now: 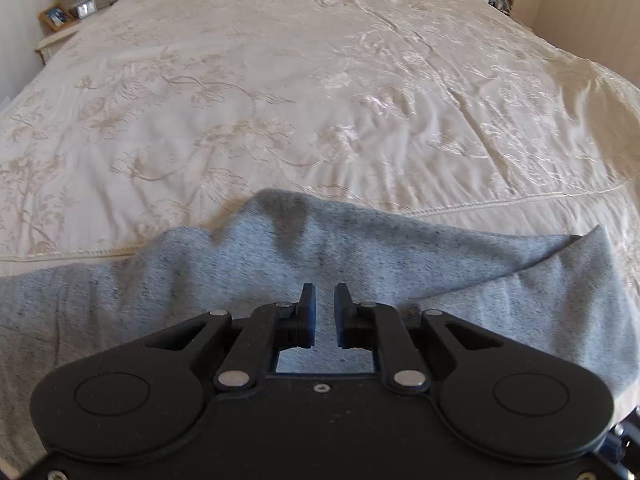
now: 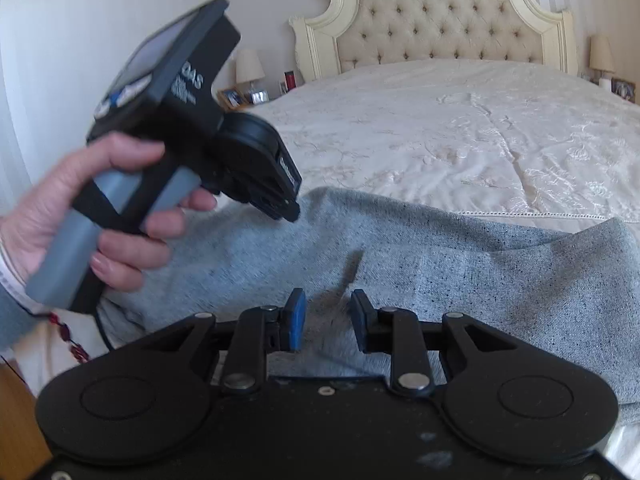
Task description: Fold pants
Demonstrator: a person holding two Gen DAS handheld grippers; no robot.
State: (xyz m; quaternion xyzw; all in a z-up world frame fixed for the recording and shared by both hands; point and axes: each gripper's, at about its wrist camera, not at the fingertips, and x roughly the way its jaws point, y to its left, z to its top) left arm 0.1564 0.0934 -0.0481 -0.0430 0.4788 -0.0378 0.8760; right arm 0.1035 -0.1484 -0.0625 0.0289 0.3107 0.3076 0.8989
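Headboard (image 2: 436,28) only in R view; L gripper (image 1: 324,294) & R gripper (image 2: 329,300) spread, empty over pants (image 1: 400,256).

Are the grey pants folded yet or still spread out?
Partly folded: on the grey pants one layer's edge lies diagonally over another, rumpled on the bedspread.
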